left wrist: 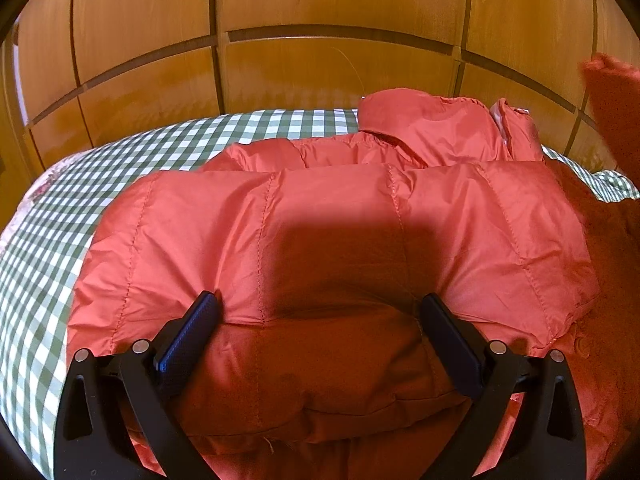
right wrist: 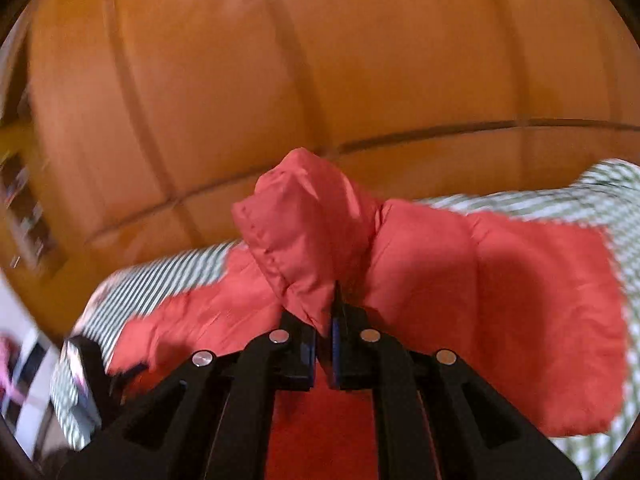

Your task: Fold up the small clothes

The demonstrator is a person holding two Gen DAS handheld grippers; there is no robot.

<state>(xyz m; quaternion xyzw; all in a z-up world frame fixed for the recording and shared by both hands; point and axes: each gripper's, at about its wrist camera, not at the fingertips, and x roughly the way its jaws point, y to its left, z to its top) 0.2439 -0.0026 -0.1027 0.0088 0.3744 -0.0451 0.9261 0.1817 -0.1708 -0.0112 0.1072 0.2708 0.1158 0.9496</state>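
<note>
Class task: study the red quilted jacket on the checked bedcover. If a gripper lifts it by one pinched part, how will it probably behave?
The red quilted jacket is probably floppy: the part pinched in the right gripper bunches and droops. It looks puffy, so likely light for its bulk. Its shiny fabric may slip and slide on the checked bedcover.

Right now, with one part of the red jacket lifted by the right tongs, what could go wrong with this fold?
1. The right tongs pinch only a thin edge of the lifted sleeve; the slick fabric could slip out.
2. The left tongs stand open, resting on the puffy red jacket without gripping, so the body might drag along.
3. The jacket's far part lies bunched on the checked sheet; the fold may land uneven.
</note>
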